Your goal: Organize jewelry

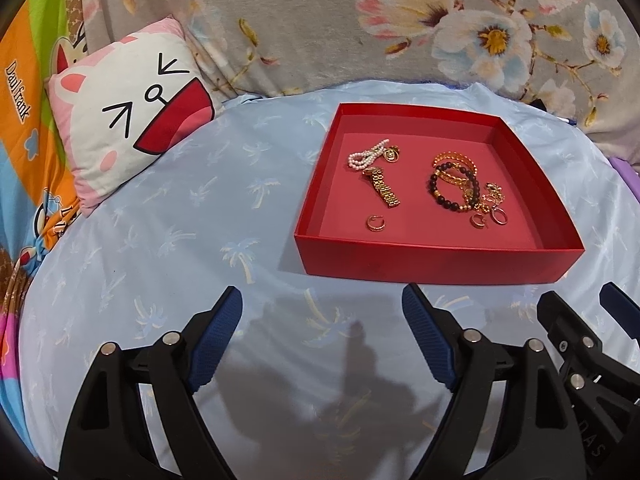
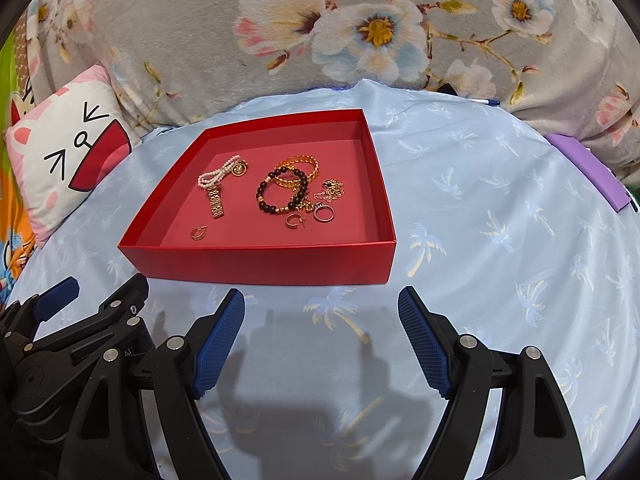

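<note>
A: Any readable text logged?
B: "Paul frank" was read on the orange patch of the cartoon sheet (image 1: 18,92), far left. Letters on the neighbouring tool body at lower right could not be made out. Nothing else legible.
A: Task items?
B: All jewelry was seen inside the red tray (image 2: 256,260), set on the blue palm-print bedsheet (image 2: 480,240). A pearl bracelet (image 1: 366,156) and gold watch band (image 1: 384,192) were placed left; a dark bead bracelet (image 1: 452,188) was overlapped on a gold chain bangle (image 1: 456,160) at right, a tangled gold chain (image 2: 332,192) just beside. Small hoops and a ring (image 2: 324,213) were laid near the front wall.
A: Tools?
B: Left tool (image 1: 322,340) and right tool (image 2: 320,340) were held wide apart, nothing between, short of the tray. Cat-face pillow (image 1: 132,108) noted at left.
</note>
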